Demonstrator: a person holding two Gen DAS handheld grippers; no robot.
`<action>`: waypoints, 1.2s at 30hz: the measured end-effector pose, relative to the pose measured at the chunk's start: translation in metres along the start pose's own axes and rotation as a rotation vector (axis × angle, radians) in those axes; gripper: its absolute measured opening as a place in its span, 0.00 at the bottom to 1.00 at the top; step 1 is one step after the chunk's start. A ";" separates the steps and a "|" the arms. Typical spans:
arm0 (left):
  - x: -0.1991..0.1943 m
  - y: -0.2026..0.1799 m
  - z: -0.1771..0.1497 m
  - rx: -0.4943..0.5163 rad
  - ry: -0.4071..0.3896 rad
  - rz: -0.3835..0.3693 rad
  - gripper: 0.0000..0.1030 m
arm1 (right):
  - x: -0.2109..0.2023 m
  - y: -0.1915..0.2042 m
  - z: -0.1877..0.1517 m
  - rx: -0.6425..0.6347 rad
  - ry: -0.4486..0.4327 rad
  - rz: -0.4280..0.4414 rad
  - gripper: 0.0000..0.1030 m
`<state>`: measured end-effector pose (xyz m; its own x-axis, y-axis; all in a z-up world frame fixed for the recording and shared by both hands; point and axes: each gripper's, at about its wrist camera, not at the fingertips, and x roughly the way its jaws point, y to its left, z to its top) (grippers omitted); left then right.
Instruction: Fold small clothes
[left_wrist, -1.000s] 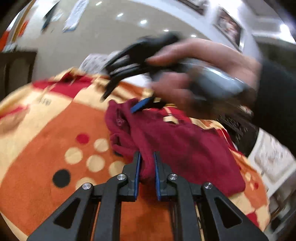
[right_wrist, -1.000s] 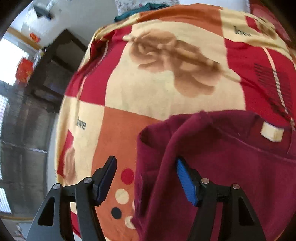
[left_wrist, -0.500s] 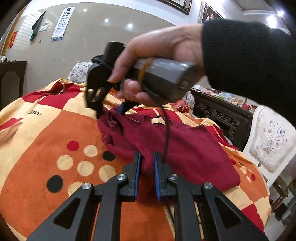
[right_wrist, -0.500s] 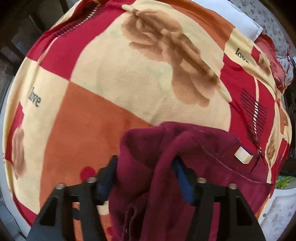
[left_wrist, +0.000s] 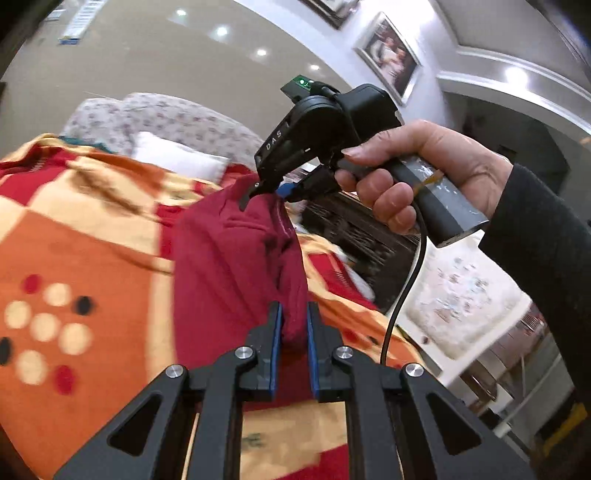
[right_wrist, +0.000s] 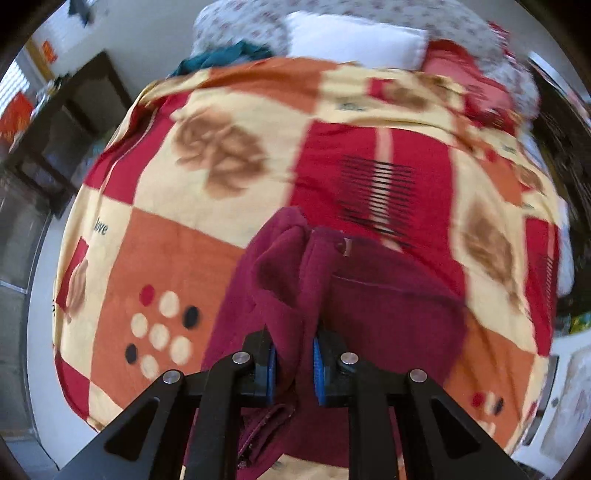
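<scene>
A dark red garment (left_wrist: 229, 266) hangs lifted above the patterned blanket (left_wrist: 92, 240), stretched between both grippers. My left gripper (left_wrist: 293, 317) is shut on a bunched edge of it, with cloth pinched between the blue pads. In the left wrist view, my right gripper (left_wrist: 269, 192) points down and grips the garment's top edge, held by a person's hand (left_wrist: 424, 173). Seen from the right wrist, that gripper (right_wrist: 293, 343) has its jaws closing, with a fold of the garment (right_wrist: 388, 295) pressed between the pads. The rest drapes onto the blanket (right_wrist: 221, 147).
The blanket covers a bed. At its far end lie a white pillow (right_wrist: 351, 37), a floral cushion (left_wrist: 177, 118) and a teal cloth (right_wrist: 225, 55). A dark wooden cabinet (right_wrist: 55, 129) stands left of the bed. Dark carved furniture (left_wrist: 351, 236) and an embroidered chair cover (left_wrist: 461, 295) stand right.
The right gripper's jaws came together on the garment's upper fold, then rose. My left gripper rose too, keeping its hold. The garment went from lying crumpled to hanging between them.
</scene>
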<state>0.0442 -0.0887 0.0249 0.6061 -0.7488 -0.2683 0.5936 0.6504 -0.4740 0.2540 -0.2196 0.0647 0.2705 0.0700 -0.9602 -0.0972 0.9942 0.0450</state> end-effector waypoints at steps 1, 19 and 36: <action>0.009 -0.010 -0.003 0.000 0.017 -0.016 0.11 | -0.007 -0.016 -0.004 0.015 -0.007 -0.001 0.15; 0.104 -0.038 -0.062 -0.057 0.330 -0.045 0.40 | 0.062 -0.164 -0.065 0.226 -0.056 0.005 0.41; 0.081 0.035 -0.040 0.002 0.418 0.166 0.35 | 0.011 -0.042 -0.220 -0.562 -0.440 0.028 0.45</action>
<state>0.0924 -0.1317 -0.0466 0.4275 -0.6214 -0.6566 0.5080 0.7659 -0.3941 0.0502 -0.2784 -0.0081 0.6108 0.2386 -0.7550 -0.5564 0.8078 -0.1949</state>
